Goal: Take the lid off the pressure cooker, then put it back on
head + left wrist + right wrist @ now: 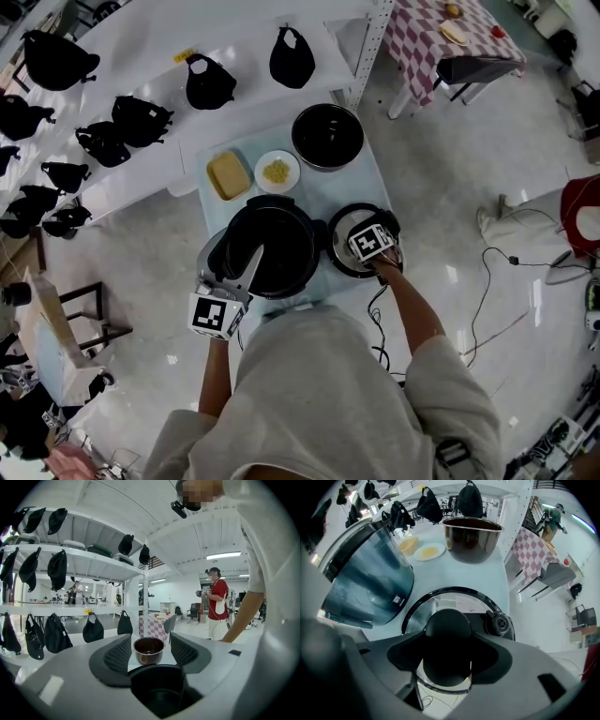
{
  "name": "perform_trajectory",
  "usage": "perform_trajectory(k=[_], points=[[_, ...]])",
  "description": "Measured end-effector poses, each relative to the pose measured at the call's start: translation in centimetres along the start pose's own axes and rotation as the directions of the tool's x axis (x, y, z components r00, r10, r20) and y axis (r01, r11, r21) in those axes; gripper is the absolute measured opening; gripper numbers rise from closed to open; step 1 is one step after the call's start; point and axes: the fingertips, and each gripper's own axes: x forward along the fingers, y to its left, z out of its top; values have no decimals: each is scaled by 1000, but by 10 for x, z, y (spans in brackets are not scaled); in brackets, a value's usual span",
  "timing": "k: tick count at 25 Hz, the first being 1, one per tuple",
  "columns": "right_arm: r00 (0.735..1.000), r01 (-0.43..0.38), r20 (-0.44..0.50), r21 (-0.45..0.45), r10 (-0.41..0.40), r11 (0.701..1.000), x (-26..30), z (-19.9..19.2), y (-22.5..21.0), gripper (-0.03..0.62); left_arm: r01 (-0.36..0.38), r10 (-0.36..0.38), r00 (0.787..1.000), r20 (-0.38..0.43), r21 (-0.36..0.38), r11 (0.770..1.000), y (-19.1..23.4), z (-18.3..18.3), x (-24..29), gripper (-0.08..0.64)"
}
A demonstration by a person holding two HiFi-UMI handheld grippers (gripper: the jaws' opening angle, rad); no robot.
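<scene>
The pressure cooker (pixel 267 251) stands uncovered at the table's near edge, its dark inside showing. Its lid (pixel 339 246) lies flat on the table just right of it. My right gripper (pixel 375 246) points down over the lid. In the right gripper view the lid's black knob (pixel 447 630) sits between the jaws of the right gripper (pixel 446 656), with thin slivers of light at its sides, so the gripper is open. My left gripper (pixel 246 272) rests at the cooker's near-left rim. Nothing is between its open jaws (pixel 150 656), and the cooker's dark opening (pixel 159 693) lies below them.
A dark metal inner pot (pixel 327 136) stands at the table's far end, with a plate of yellow food (pixel 277 171) and a yellow block (pixel 228 174) left of it. White shelves with black bags (pixel 141 117) run along the left. A cable (pixel 380 323) hangs off the near edge.
</scene>
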Motion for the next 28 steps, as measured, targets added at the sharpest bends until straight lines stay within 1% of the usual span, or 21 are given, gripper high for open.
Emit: perform_trajectory(k=[2,7,8,10,11,12,14,15,16,17,19,21,23,25,27,28], points=[[1000,-5,16,1,5,1000,1,0,0,282,9,-9,1000,0,0,1000,-2,-2,1,247],[998,-15,55,18,14,1000,0,0,4,318,22,-22,1000,13,-3,1000,-7,-1,2,247],[998,-15,61,34,13,999,-3,-4,6,318,26,-26,1000,16,-1,1000,-8,-1,3,247],[996,-48,85,90,40,995,-10,-8,13,336,29,-29,999,20,0,1000,-6,0,3,247],[992,-49,124,104,36,993,-16,-4,12,337,28,-28,999,23,-2,1000,-5,-1,3,247],[984,-29,178,103,10,994,-25,3,8,339,26,-26,999,26,-4,1000,-3,-1,3,247],[956,-3,293,94,-25,996,-47,19,4,339,23,-23,999,31,-11,1000,1,-2,2,247],[936,-5,351,91,-28,996,-59,25,5,339,22,-21,999,34,-15,1000,2,-2,3,247],[910,-11,413,89,-27,996,-72,32,8,339,21,-20,999,36,-16,1000,4,-2,3,247],[879,-16,477,91,-29,996,-87,38,10,338,21,-20,999,37,-16,1000,5,-3,4,247],[804,-15,593,102,-49,995,-118,51,16,337,26,-25,999,34,-15,1000,5,-4,7,247],[720,-4,690,118,-79,993,-157,63,22,337,31,-30,998,46,-18,999,5,-1,10,247],[630,9,770,123,-101,992,-200,73,31,337,36,-35,998,58,-21,999,5,3,12,247],[549,19,829,114,-106,993,-238,79,43,337,40,-39,997,63,-22,999,6,4,14,247],[482,24,870,106,-104,994,-268,83,55,337,43,-41,997,64,-22,999,6,2,16,247],[454,30,884,103,-106,994,-280,83,61,337,44,-43,997,63,-23,999,7,2,16,247]])
